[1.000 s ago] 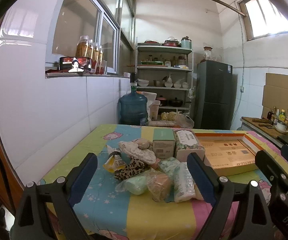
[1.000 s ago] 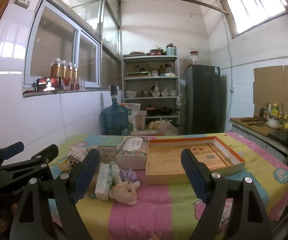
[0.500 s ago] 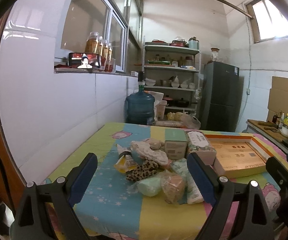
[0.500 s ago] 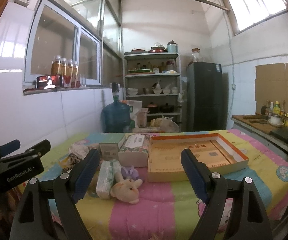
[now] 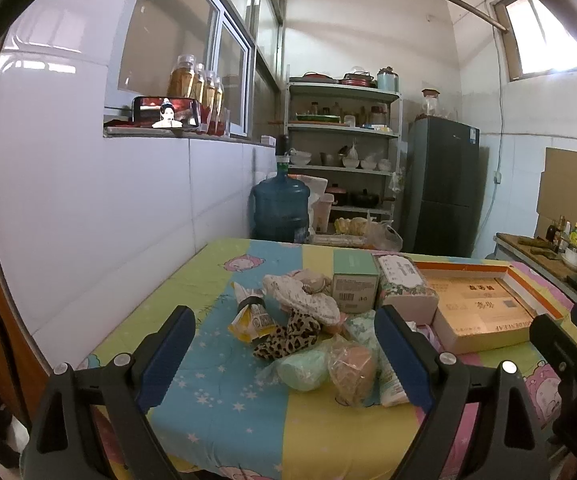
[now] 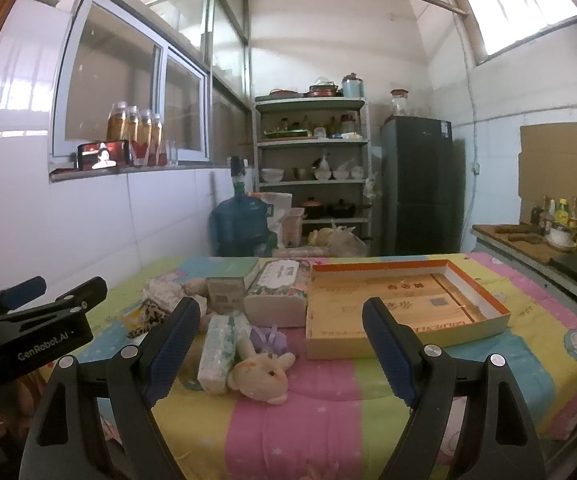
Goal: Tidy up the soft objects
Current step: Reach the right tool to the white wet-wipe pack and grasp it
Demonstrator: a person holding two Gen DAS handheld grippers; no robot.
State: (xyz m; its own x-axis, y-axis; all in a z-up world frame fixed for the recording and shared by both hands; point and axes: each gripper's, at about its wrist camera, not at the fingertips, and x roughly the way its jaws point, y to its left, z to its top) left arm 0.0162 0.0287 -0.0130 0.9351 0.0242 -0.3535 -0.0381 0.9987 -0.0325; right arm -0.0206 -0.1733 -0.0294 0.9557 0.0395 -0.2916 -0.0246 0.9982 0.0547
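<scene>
A heap of soft things lies on the striped tablecloth (image 5: 224, 412): a leopard-print cloth (image 5: 288, 338), a pale knitted slipper (image 5: 302, 296), a green bun in wrap (image 5: 304, 370), a brown bun in wrap (image 5: 354, 368). In the right wrist view a cream plush bear (image 6: 262, 374) lies beside a green-white tissue pack (image 6: 220, 346). An open orange-rimmed cardboard tray (image 6: 404, 304) sits to the right. My left gripper (image 5: 284, 356) is open, held before the heap. My right gripper (image 6: 280, 350) is open above the near table edge, empty.
A green box (image 5: 354, 282) and a floral tissue box (image 5: 404, 286) stand behind the heap. A yellow snack pouch (image 5: 250, 316) lies at its left. Beyond the table are a blue water jug (image 5: 280, 210), a shelf rack (image 5: 342, 152) and a dark fridge (image 5: 440, 186).
Both views have shifted slightly: the left gripper has tilted up and swung a little left, so the heap sits lower and further right. Both grippers stay open.
</scene>
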